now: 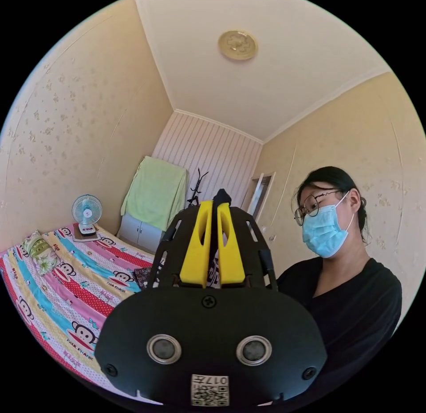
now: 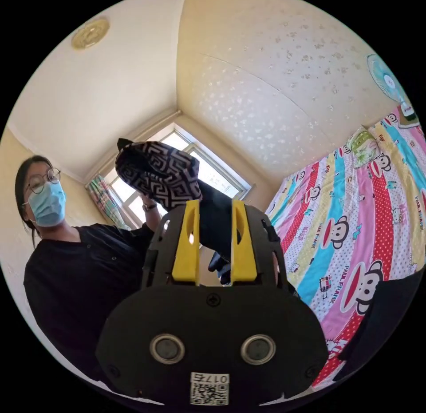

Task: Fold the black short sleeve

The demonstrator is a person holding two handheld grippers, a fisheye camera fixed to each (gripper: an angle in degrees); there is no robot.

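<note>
Above the bed point(image 1: 66, 293), with its striped cartoon-monkey sheet, both grippers are raised and angled toward the ceiling.

Left gripper point(image 1: 214, 208): in the left gripper view the two yellow jaws stand almost together, pinching a thin edge of the black short sleeve point(image 1: 220, 196). A small dark tip of cloth shows past the jaw ends, and a strip of patterned cloth shows between the jaws near their base.

Right gripper point(image 2: 215, 208): in the right gripper view the yellow jaws stand further apart, with a thick fold of the black garment between them. Both jaws appear to press on the cloth. From here the garment runs away from the bed toward the window point(image 2: 195, 164), where a section with a black-and-white geometric pattern point(image 2: 159, 173) is held up.

The garment hangs in the air, clear of the bed.

A person point(image 1: 346, 279) in a black top stands beside the bed. At the far end of the bed, a small fan point(image 1: 87, 212) sits on the sheet. Beyond it, a green cloth point(image 1: 155, 192) drapes over a cabinet.
</note>
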